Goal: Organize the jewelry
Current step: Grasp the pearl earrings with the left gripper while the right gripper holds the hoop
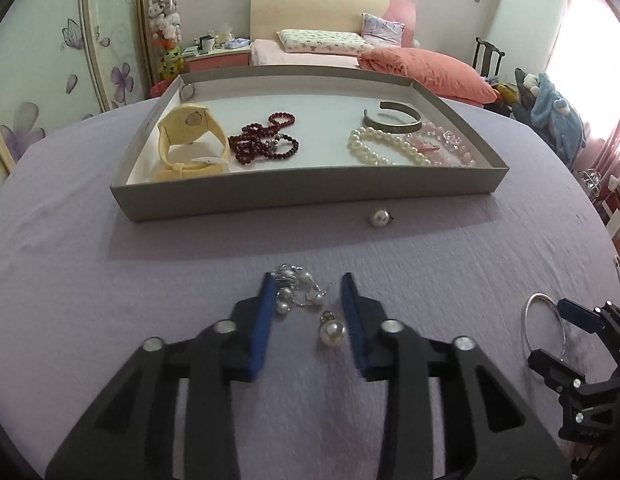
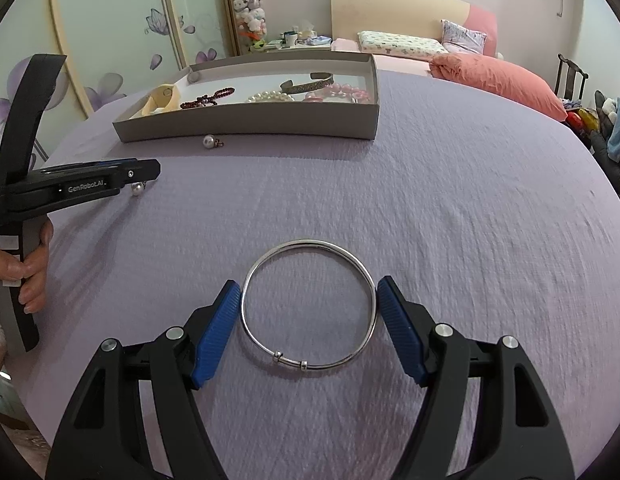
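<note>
Both spread wide, the right hand-held gripper straddles a silver bangle, the left hand-held gripper pearl earrings; most jewelry fills the tray.

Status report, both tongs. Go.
Left tongs open over pearl earring. Right tongs open, straddling thin silver bangle. Grey cardboard tray ahead, path unobstructed.
</note>
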The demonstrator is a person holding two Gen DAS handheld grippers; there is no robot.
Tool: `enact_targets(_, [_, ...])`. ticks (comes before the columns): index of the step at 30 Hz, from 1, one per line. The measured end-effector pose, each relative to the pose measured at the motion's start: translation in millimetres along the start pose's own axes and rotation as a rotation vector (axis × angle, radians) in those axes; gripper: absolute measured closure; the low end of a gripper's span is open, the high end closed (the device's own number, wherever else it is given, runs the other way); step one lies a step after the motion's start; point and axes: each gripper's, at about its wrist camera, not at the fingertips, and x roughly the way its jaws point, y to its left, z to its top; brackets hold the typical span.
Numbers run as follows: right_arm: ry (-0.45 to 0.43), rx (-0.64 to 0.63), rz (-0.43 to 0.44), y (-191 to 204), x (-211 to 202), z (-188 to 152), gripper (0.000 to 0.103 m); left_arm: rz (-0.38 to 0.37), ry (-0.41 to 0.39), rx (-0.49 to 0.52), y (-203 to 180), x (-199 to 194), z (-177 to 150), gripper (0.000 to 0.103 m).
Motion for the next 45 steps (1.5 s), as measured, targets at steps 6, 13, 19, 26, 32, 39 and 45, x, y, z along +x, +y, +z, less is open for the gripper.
enact_targets(6, [0.007,-0.026,-0.020,3.6,1.5,0.3,0.032,0.005,-0.005,0.017,-0.2,1.2,1.4,0.096])
enact_targets(13, [0.013,-0.041,-0.023,4.2,2.8,2.4,0.033,-0.035,-0.078,-0.004,16.0,-24.1,1.6,0.096])
enact_targets(19, [0.025,-0.048,-0.022,5.7,5.3,5.5,0.032,-0.036,-0.138,-0.043,40.0,-50.8,3.1,0.096])
enact_targets(26, [0.022,-0.052,-0.020,6.9,5.3,5.3,0.032,-0.039,-0.200,-0.098,63.5,-75.2,5.7,0.096])
enact_targets(32, [0.017,-0.040,-0.022,7.2,5.7,7.0,0.033,-0.047,-0.247,-0.113,69.7,-94.0,5.9,0.096])
enact_targets(39, [-0.040,-0.013,-0.010,6.3,-6.1,10.2,0.033,-0.052,-0.270,-0.112,70.9,-107.5,1.3,0.096])
enact_targets(45, [-0.139,0.016,0.005,7.7,-24.5,17.8,0.033,-0.061,-0.287,-0.110,68.2,-113.0,-0.9,0.096])
